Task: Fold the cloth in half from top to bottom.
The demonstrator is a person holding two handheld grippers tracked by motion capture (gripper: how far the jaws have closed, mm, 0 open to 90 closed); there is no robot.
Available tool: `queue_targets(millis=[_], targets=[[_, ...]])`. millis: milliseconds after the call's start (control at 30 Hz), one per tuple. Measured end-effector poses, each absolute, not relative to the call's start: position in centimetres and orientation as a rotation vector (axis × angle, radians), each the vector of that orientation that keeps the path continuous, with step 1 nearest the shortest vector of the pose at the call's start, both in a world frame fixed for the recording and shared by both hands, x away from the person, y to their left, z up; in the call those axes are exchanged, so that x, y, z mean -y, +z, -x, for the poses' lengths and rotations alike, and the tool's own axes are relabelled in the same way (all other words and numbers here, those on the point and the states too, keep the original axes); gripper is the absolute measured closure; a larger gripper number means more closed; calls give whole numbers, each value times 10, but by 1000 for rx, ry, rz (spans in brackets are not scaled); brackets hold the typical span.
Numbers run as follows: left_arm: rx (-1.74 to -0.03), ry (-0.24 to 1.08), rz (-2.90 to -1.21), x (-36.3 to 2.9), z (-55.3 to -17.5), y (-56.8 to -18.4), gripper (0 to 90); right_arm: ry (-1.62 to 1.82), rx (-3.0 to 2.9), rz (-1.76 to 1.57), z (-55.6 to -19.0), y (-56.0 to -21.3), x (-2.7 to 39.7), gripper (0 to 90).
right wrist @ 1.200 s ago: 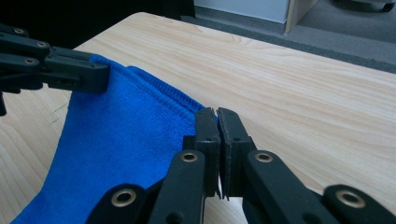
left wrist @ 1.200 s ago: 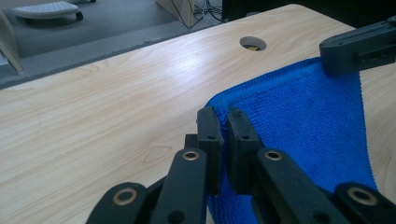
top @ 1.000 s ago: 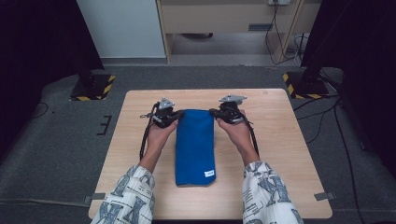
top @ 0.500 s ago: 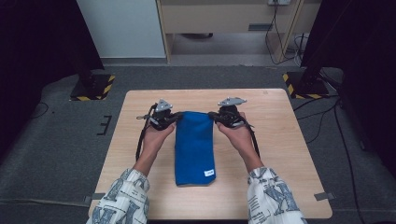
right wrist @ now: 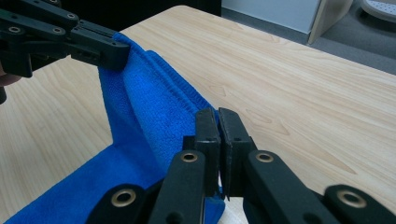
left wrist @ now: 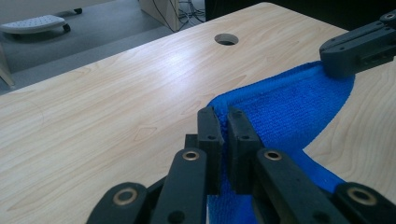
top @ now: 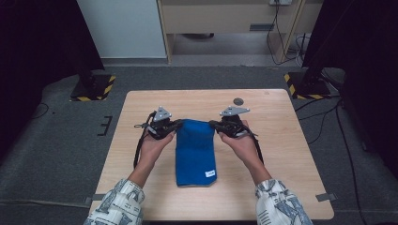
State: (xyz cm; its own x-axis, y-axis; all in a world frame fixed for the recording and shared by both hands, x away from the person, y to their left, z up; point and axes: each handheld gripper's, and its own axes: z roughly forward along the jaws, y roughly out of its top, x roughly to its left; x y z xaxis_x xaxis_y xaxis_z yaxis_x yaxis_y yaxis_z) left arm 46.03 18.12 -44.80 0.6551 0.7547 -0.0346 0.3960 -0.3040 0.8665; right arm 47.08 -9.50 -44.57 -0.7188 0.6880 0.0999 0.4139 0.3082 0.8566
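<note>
**A:** What have you got in your fingers right now?

**B:** A blue towel (top: 195,149). My left gripper (top: 177,124) is pinched shut on its far left corner, and my right gripper (top: 214,124) is pinched shut on its far right corner. In the left gripper view my jaws stand close together with the blue cloth (left wrist: 299,107) caught between them; the right gripper view shows the same, with the hem running into my jaws.

**A:** Where does the towel sit on the table (top: 281,140)?

**B:** About the middle, folded into a long strip that runs from 12 o'clock down to 6 o'clock. The far edge is lifted off the wood between my two grippers. The near end lies flat, with a small white label (top: 210,174) at its 5 o'clock corner.

**A:** Anything else near it?

**B:** A round hole (top: 238,101) in the tabletop, at about 1 o'clock from the towel, well apart from the cloth.

**A:** And your hands?

**B:** My left hand (top: 155,143) sits at 9 o'clock of the towel, my right hand (top: 240,143) at 3 o'clock, both just beside it.
</note>
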Motion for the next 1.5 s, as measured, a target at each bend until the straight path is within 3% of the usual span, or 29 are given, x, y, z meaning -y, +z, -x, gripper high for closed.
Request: queue_targets(millis=[1500], targets=[[-872, 369, -1919, -189, -410, -476, 847, 1383, -2389, -943, -430, -467, 101, 879]])
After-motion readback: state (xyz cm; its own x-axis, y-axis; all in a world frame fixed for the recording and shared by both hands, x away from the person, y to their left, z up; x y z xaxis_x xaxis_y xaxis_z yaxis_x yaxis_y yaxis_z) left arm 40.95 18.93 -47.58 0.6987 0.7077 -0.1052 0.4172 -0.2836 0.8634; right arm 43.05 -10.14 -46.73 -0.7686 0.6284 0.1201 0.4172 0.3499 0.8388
